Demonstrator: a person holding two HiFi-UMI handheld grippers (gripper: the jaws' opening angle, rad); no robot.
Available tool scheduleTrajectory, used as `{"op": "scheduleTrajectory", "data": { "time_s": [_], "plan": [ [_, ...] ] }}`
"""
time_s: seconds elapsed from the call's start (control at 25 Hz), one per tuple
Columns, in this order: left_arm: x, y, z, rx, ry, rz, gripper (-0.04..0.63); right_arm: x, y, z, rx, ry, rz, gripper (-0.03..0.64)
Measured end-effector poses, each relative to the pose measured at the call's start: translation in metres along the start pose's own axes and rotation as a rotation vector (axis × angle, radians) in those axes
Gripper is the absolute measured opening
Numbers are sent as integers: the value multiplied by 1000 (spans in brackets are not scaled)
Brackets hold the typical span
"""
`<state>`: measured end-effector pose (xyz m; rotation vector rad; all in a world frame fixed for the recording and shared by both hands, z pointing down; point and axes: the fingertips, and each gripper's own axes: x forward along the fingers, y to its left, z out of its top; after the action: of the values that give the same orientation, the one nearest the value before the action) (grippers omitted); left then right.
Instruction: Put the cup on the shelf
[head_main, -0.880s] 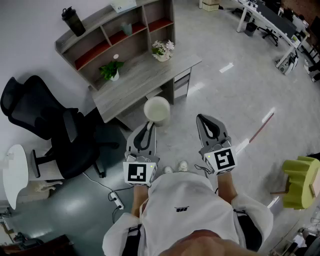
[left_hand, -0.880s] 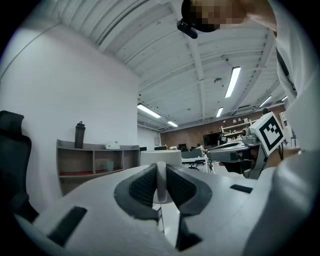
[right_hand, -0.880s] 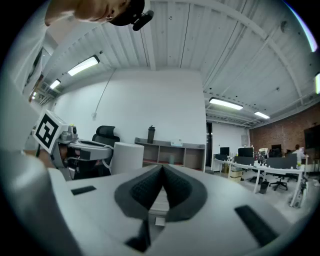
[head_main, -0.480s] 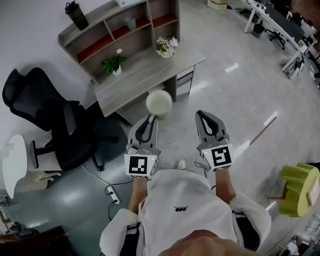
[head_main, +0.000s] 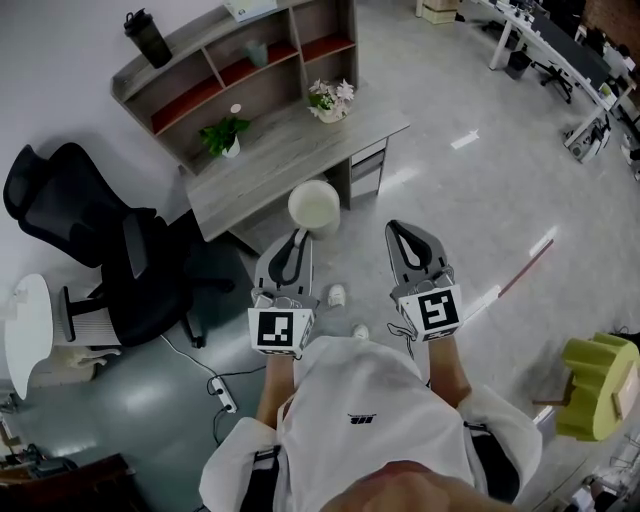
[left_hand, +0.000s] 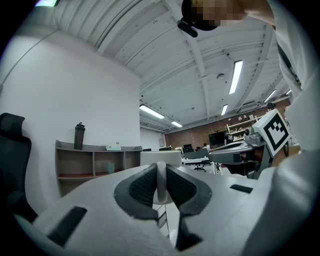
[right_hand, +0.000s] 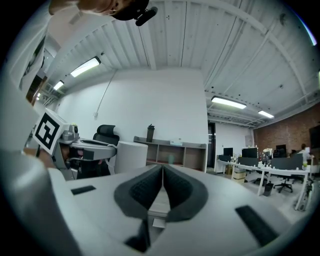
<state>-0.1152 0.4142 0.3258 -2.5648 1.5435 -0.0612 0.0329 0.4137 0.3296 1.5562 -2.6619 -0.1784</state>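
A white cup hangs in the air in front of the grey desk, its wall pinched between the pads of my left gripper. In the left gripper view the cup rises just behind the jaws of that gripper, which are shut on its rim. My right gripper is beside it, shut and empty; its pads meet in the right gripper view, where the cup shows at the left. The grey shelf stands on the back of the desk, ahead and to the left.
A black bottle tops the shelf and a teal cup sits in one bay. A potted plant and flowers stand on the desk. A black office chair is left, a green stool right, a power strip on the floor.
Both grippers and the cup have drifted slightly forward toward the desk. The left grip on the cup is unchanged, and the right gripper stays shut.
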Motion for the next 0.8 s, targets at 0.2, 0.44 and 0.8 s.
{"op": "scheduleTrajectory", "data": {
  "time_s": [0.2, 0.44, 0.8],
  "plan": [
    [17, 8, -3, 12, -5, -3, 61, 16, -12, -5, 0, 11, -7, 31],
    [49, 20, -10, 2, -3, -19, 61, 47, -29, -13, 1, 20, -15, 31],
    [104, 47, -22, -18, 6, -41, 61, 103, -57, -22, 5, 41, -23, 31]
  ]
}}
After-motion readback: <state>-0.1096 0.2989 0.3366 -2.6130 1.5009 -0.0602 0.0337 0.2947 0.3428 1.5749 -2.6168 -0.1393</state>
